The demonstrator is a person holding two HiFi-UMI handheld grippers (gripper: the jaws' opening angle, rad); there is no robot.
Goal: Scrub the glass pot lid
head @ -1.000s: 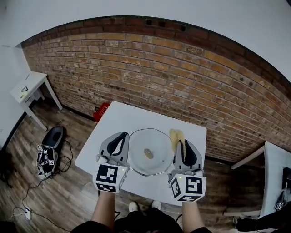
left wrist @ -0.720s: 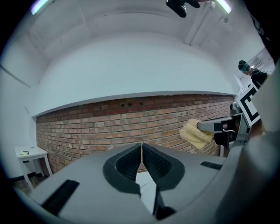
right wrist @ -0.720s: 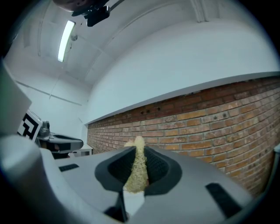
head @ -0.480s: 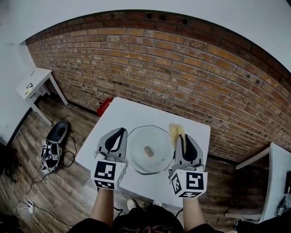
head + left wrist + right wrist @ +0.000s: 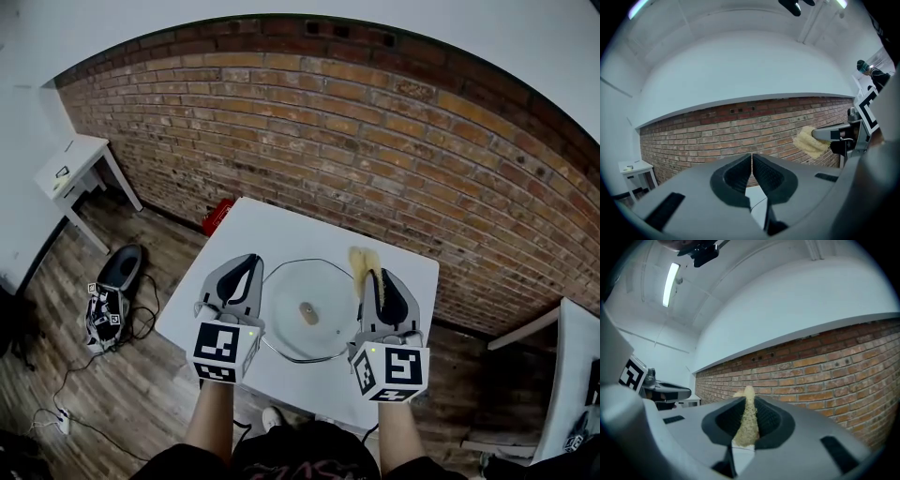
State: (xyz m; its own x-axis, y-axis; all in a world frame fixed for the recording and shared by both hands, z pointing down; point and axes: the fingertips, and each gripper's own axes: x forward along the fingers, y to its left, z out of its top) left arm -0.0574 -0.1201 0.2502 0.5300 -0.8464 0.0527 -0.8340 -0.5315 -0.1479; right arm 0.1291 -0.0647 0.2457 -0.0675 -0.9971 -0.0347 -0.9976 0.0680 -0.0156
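A round glass pot lid (image 5: 298,330) with a small knob (image 5: 307,312) lies flat on the white table (image 5: 281,230). My left gripper (image 5: 251,262) hovers at the lid's left edge. Its jaws are shut with nothing between them, as the left gripper view (image 5: 752,161) also shows. My right gripper (image 5: 376,275) is at the lid's right edge, shut on a yellow sponge (image 5: 363,262) that sticks out past the fingertips. In the right gripper view the sponge (image 5: 747,420) is pinched between the pads. The sponge (image 5: 809,141) also shows from the left gripper view.
A brick wall (image 5: 375,159) runs right behind the table. A small white side table (image 5: 70,164) stands at the far left and another white table (image 5: 572,361) at the right. On the wood floor lie a red box (image 5: 217,217), a black bag (image 5: 120,270) and cables.
Both grippers keep their places on either side of the lid, still shut. Only the head view has shifted a little.
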